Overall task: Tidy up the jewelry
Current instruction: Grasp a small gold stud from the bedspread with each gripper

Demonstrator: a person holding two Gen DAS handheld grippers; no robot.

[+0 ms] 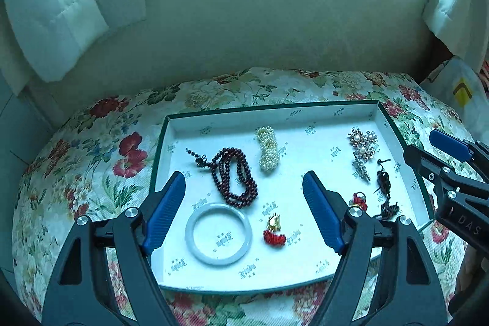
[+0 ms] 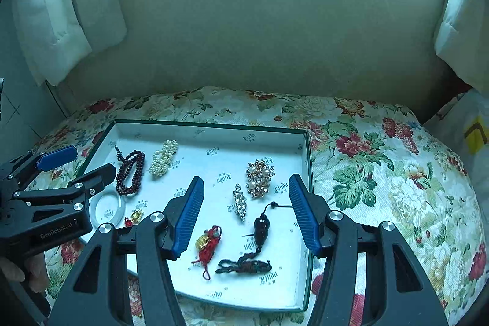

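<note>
shallow white tray [image 1: 394, 124] on floral cloth [image 1: 91, 142], holding jade bangle [image 1: 218, 233], dark bead strand [image 1: 235, 179], pearl strand [image 1: 268, 149], rhinestone brooch [image 2: 260, 177]; left gripper [image 1: 244, 210] and right gripper [image 2: 246, 213] both spread wide above, holding nothing.

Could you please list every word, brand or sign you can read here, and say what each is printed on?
"GenRobot.AI": on the left gripper body, seen from the right wrist.
"DAS": on the right gripper body; the rest is cut off.
Repeated green logo on the tray lining: too small and stylised to read.
</note>
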